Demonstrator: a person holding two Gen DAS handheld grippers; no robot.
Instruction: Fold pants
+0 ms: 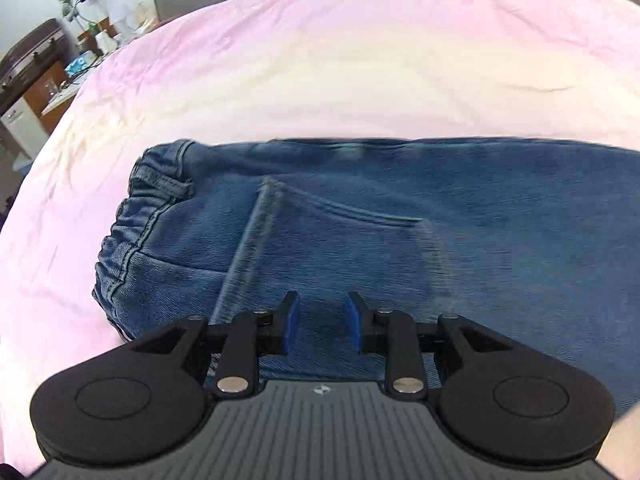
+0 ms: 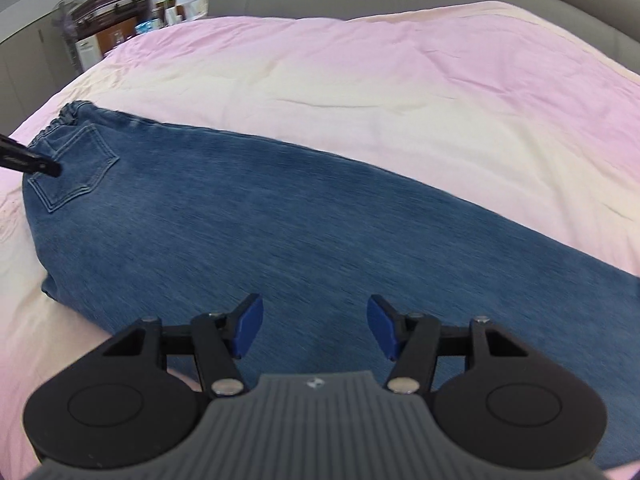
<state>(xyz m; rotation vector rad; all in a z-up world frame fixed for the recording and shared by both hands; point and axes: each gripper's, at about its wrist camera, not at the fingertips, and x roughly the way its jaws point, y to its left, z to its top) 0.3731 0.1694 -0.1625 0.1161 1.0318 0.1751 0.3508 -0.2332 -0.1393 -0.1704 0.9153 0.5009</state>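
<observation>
The jeans (image 2: 248, 216) lie along the pink bedspread (image 2: 400, 92), apparently already halved leg over leg though not yet shortened, with the left gripper (image 1: 322, 322) and right gripper (image 2: 315, 326) both released, empty above the denim.

Your left gripper (image 1: 322, 322) points forward and slightly down, its two blue pads (image 1: 291, 322) set a narrow gap apart with nothing between them. Your right gripper (image 2: 316, 330) is spread noticeably wider, its blue pads (image 2: 250, 330) angled outward and also empty. In the right wrist view, the black tip of your left gripper (image 2: 38, 166) pokes in from the left edge, well apart from your right one and further forward
</observation>
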